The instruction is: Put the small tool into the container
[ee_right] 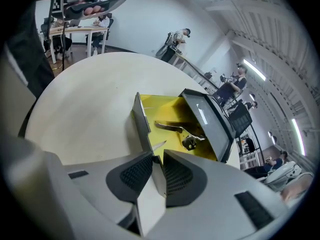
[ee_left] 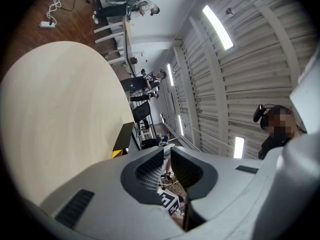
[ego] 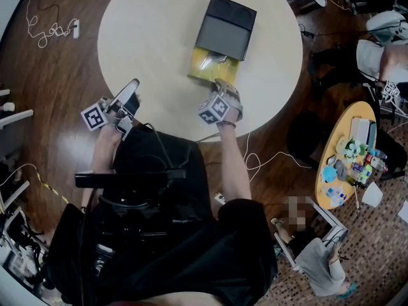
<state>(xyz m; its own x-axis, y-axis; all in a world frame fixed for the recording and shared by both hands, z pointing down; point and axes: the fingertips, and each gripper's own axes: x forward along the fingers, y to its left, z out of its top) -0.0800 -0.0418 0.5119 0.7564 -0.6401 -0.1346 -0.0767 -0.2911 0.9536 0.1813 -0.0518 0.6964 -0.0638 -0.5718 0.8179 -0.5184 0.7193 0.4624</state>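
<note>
Right claw (ee_right: 155, 160), clamped on small tool (ee_right: 158, 146): my tip may catch container (ee_right: 141, 118) wall at twelve o'clock, twisting loose.

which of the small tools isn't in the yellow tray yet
The flat pale tool clamped in the right gripper, its tip aimed at the yellow tray. The other two metal tools already lie inside it.

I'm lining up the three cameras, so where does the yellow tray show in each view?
Head view: the yellow tray is at top centre, sticking out of the black box.
Left gripper view: only a sliver of the tray shows, at the table's far edge, left of the jaws.
Right gripper view: the tray is at centre, just beyond the jaws.
Shared landmark: the round table.
</note>
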